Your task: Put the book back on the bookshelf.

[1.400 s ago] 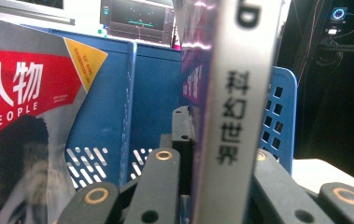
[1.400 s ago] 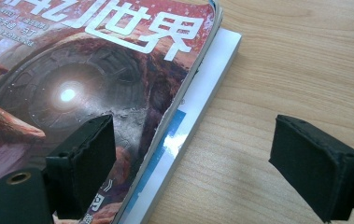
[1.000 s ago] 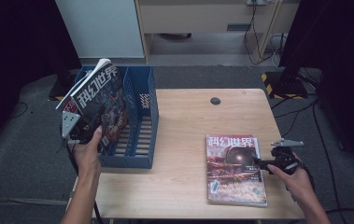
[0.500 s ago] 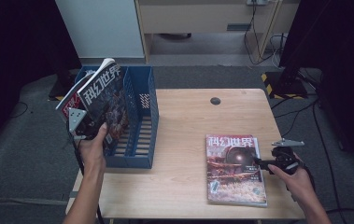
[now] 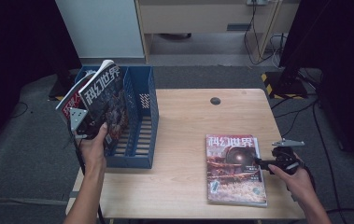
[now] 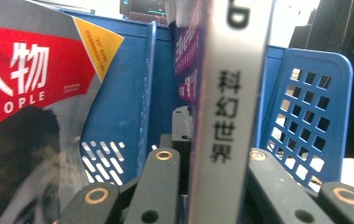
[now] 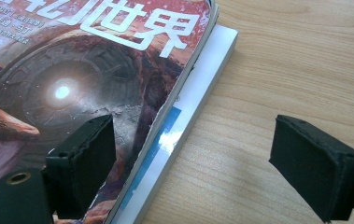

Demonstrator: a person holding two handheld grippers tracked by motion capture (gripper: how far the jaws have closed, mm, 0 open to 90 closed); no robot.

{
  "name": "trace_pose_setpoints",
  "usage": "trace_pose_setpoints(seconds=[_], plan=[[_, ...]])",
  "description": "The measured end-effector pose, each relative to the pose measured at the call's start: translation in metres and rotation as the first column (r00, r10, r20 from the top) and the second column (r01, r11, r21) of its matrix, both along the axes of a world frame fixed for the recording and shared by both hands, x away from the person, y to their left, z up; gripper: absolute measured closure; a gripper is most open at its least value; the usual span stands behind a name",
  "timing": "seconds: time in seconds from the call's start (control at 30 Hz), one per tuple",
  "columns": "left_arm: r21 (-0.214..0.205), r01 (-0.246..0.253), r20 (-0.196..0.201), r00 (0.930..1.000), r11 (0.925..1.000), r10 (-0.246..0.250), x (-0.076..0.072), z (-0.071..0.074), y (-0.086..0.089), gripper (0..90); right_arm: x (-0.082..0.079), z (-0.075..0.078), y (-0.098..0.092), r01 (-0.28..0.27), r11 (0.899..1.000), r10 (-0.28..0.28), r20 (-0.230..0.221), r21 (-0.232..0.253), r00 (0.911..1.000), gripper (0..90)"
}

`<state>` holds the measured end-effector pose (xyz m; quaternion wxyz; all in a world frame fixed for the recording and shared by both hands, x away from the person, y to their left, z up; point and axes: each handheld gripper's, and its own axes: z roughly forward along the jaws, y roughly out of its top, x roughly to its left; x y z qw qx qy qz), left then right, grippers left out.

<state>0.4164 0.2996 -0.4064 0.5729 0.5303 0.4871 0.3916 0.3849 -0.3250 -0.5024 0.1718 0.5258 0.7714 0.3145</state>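
I start at the far left, where my left claw (image 5: 87,127) is clamped on the spine edge of a magazine (image 5: 105,100), holding it upright and tilted over the blue file rack (image 5: 139,116) at the left end of the counter (image 5: 184,140). Pinching the spine keeps the pages from fanning, and I judge the tilt is there to steer the lower edge into a slot. From the left claw's own camera the spine (image 6: 226,102) sits tight between the two black jaws and reads 科幻世界. Just left of it, a red magazine (image 6: 30,93) already stands in the rack, printed 人物 and PEOPLE.

Moving right, across bare wood, a small stack of magazines (image 5: 234,169) lies flat near the front right of the counter. The top cover repeats 科幻世界 in white letters above a glowing tunnel scene.

Furthest right, my right claw (image 7: 191,163) hangs open, gripping nothing, jaws spread wide with one pad (image 7: 88,154) over the top cover's edge and the other over bare wood, lined up, I think, for the next pick
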Motion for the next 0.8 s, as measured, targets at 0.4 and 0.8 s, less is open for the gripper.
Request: trace_pose_setpoints(seconds=[0.4,0.8], plan=[[-0.002,0.007,-0.024,0.9997,1.0,-0.007,0.0058,-0.0082,-0.0022,82.2,-0.0004,0.0004,-0.0016,-0.001,1.0,0.001,-0.004,-0.001,1.0,14.3],[-0.012,0.036,-0.036,0.9987,0.9993,-0.036,0.0066,-0.0085,-0.0034,81.6,-0.0004,0.0003,-0.0009,-0.001,1.0,0.001,-0.006,0.0,1.0,14.3]])
